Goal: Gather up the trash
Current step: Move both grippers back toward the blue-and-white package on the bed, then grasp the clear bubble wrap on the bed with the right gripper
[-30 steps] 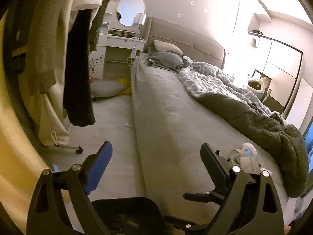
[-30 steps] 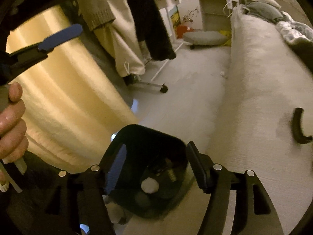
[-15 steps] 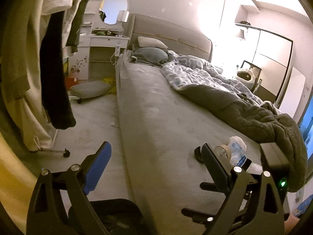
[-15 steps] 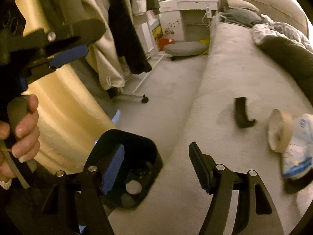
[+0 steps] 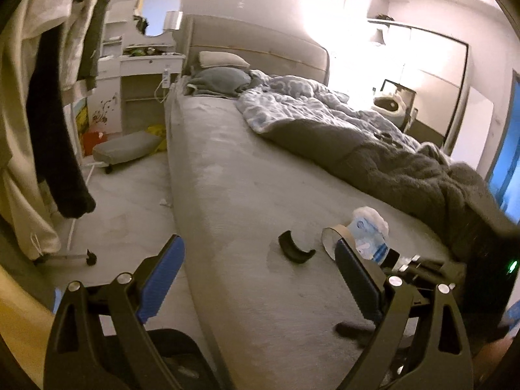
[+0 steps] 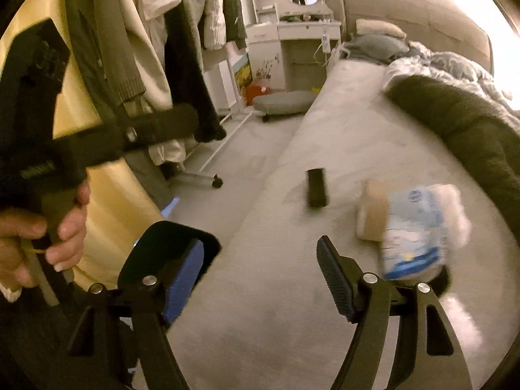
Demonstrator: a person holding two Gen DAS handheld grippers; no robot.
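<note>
Step in hand: approach to the trash on the bed (image 5: 227,214); nothing collected in this pass, by my reading.
Trash: tissue pack (image 6: 412,230) touching a tape roll (image 6: 372,214), near the bed's foot; curved black piece (image 5: 294,248) just beside the roll.
Bin (image 6: 162,253): on the floor against the bed's side.
Right gripper (image 6: 260,279): jaws wide, just been opening, empty.
Left gripper (image 5: 260,276): jaws wide, empty.
Next move: probably centre the right jaws over the pack, then close.
</note>
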